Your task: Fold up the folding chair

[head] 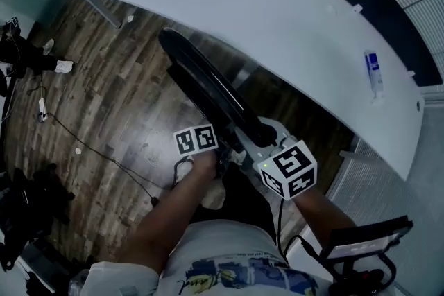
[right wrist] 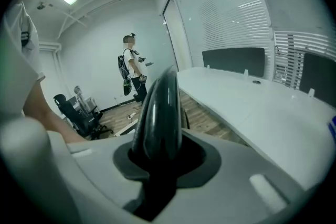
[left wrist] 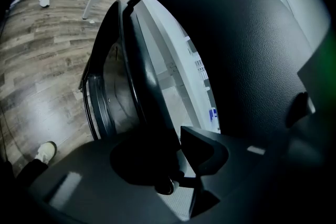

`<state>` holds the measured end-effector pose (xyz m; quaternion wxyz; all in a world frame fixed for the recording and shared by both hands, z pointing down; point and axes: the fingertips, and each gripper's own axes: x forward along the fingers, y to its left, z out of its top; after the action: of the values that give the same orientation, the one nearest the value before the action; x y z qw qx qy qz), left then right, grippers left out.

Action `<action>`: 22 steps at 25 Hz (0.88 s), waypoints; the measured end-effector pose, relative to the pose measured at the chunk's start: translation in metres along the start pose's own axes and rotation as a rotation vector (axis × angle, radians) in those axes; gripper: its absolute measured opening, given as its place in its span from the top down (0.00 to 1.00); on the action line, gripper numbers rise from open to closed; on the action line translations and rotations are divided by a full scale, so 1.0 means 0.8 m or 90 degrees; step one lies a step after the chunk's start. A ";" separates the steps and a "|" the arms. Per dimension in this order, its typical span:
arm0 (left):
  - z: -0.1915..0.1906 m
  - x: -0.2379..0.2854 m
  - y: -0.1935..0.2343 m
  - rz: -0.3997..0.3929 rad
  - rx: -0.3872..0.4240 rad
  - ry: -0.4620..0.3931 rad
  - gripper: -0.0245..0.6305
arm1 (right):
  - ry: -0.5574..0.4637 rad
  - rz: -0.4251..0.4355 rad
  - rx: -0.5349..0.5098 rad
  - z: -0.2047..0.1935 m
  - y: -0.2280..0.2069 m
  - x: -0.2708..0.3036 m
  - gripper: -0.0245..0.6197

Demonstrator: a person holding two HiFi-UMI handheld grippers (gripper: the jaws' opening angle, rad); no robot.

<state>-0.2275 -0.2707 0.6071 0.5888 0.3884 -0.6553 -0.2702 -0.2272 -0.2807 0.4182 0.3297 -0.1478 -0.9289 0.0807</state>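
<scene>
Where my head camera looks down, the folding chair [head: 208,83] shows as a thin black slab, edge up. It runs alongside the near edge of the long white table [head: 277,17], apart from it, with a strip of wood floor [head: 118,114] between. My left tongs [head: 222,154] and right tongs [head: 258,136] both meet the chair at the end nearest me, the right pair on the side toward the table.

The left gripper view alone shows the chair's black panels lying close together, with the white table visible through the narrow gap between them. There my left jaws are clamped on a black part of the chair. The right gripper view alone shows a standing person [right wrist: 131,65] in full, well beyond the table's end, and blinds [right wrist: 236,23] on the glass wall behind the table. There my right jaws pinch the chair's glossy rim.

A blue-and-white item [head: 373,71] lies on the table near its right end. On the chair's side away from the table the floor is open, with a cable [head: 90,145] trailing across it.
</scene>
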 end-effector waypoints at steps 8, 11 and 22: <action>-0.007 0.020 0.000 -0.005 -0.048 -0.046 0.73 | 0.027 0.054 -0.054 -0.010 -0.013 0.002 0.84; -0.013 0.039 -0.008 -0.003 -0.050 -0.055 0.73 | 0.025 0.071 -0.059 -0.019 -0.034 -0.008 0.84; -0.014 0.127 -0.042 0.017 -0.044 -0.043 0.74 | 0.008 0.127 -0.053 -0.038 -0.144 -0.036 0.84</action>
<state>-0.2103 -0.3724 0.6392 0.5831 0.3497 -0.6702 -0.2974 -0.2120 -0.3974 0.4536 0.3195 -0.2539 -0.9100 0.0739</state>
